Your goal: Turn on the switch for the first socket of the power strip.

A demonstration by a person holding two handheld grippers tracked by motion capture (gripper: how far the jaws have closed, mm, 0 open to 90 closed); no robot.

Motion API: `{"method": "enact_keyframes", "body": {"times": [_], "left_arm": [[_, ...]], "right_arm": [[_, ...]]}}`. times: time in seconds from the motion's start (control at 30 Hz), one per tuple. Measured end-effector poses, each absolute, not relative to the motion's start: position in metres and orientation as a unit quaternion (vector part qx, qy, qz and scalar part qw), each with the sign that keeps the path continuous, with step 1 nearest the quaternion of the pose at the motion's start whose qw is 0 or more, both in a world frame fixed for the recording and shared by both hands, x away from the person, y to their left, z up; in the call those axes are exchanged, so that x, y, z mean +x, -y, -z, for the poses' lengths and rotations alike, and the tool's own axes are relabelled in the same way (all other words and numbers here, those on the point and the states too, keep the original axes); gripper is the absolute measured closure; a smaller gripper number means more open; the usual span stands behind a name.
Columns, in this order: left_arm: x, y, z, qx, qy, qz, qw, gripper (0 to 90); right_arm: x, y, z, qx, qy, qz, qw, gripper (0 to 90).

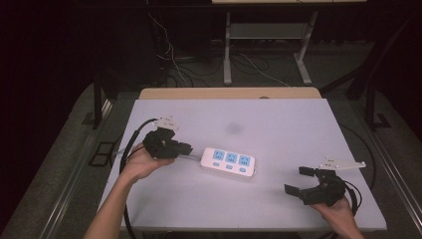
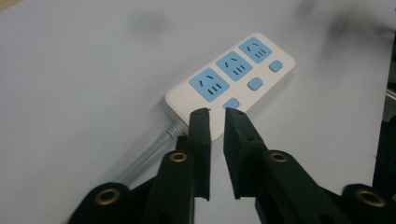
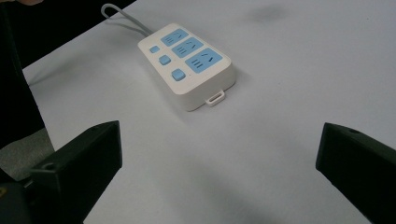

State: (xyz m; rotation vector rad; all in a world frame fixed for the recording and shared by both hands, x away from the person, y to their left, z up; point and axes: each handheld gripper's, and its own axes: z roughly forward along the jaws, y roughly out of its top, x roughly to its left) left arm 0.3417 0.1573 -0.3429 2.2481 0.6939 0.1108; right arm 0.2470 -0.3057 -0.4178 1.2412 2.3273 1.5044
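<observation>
A white power strip (image 1: 228, 163) with three blue sockets and three blue buttons lies flat on the white table (image 1: 298, 124), left of centre. Its grey cord (image 1: 191, 158) runs off to the left. My left gripper (image 1: 186, 148) hovers just left of the strip, by its cord end. In the left gripper view the jaws stand a narrow gap apart with nothing between them, tips (image 2: 217, 112) just over the strip's (image 2: 233, 79) near end and cord (image 2: 144, 156). My right gripper (image 1: 297, 180) rests near the front right, wide open and empty, pointing toward the strip (image 3: 187, 60).
A faint dark smudge (image 1: 233, 128) marks the table behind the strip. A wooden edge (image 1: 229, 93) borders the far side. Beyond it stand metal frame legs (image 1: 227, 55) and loose floor cables (image 1: 169, 55). Black gripper cable (image 1: 130, 144) loops off the left edge.
</observation>
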Motion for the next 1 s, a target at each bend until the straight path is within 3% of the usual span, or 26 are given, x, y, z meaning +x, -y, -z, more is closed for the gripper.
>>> {"method": "enact_keyframes", "body": {"times": [0.33,0.57,0.77,1.0], "left_arm": [[0.328,-0.176,0.34,0.856,-0.299,-0.047,0.419,56.8],[0.32,-0.187,0.346,0.841,-0.325,-0.044,0.431,37.3],[0.309,-0.194,0.352,0.832,-0.33,-0.042,0.444,14.0],[0.298,-0.197,0.36,0.829,-0.343,-0.047,0.44,0.0]], "right_arm": [[0.247,0.305,0.418,0.408,-0.766,-0.495,0.053,0.0],[0.248,0.304,0.419,0.408,-0.766,-0.494,0.053,0.0],[0.248,0.304,0.419,0.408,-0.767,-0.493,0.052,0.0],[0.248,0.303,0.419,0.409,-0.767,-0.492,0.051,0.0]]}}
